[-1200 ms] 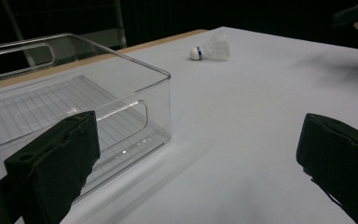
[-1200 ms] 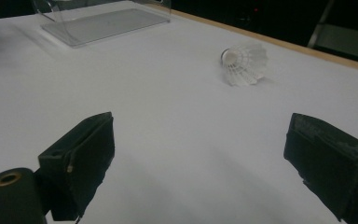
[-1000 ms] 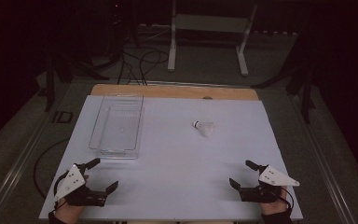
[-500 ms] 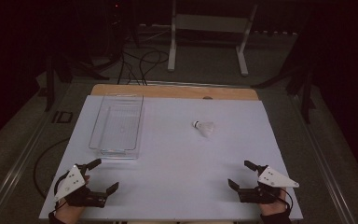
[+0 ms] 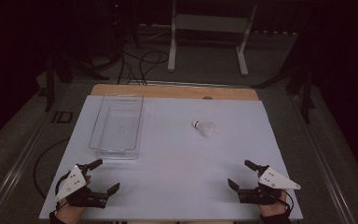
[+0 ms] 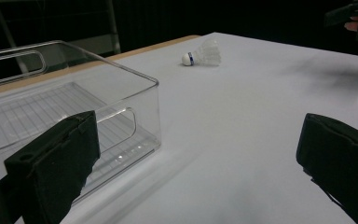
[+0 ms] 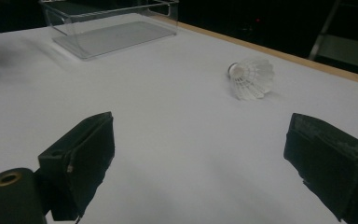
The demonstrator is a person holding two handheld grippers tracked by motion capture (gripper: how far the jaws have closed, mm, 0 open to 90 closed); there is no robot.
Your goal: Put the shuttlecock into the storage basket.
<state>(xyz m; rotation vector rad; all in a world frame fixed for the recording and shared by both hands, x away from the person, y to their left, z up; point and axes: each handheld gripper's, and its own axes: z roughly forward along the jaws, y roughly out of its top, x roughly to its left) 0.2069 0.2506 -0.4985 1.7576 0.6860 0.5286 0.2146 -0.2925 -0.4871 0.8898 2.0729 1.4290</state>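
The person's two hands sit at the near edge of the white table, each wrapped round a gripper. The left gripper rests at the near left corner with its jaws spread wide and nothing between them; the right gripper sits at the near right corner, jaws likewise well apart and empty. Only the wrists and knuckles show from above — the forearms are cut off by the bottom of the high view.

The shuttlecock lies on its side out on the right half of the table, well apart from both grippers, cork end pointing left. In the left gripper view it is small and far off, with a blue band on the cork just legible; in the right gripper view the feathers blur into a pale fan.

A clear plastic bin stands on the left half, near the left gripper, its walls hard to trace against the white. Beyond the wooden far edge the room falls into darkness — a pale metal stand and some cables on the floor are all I can pick out.
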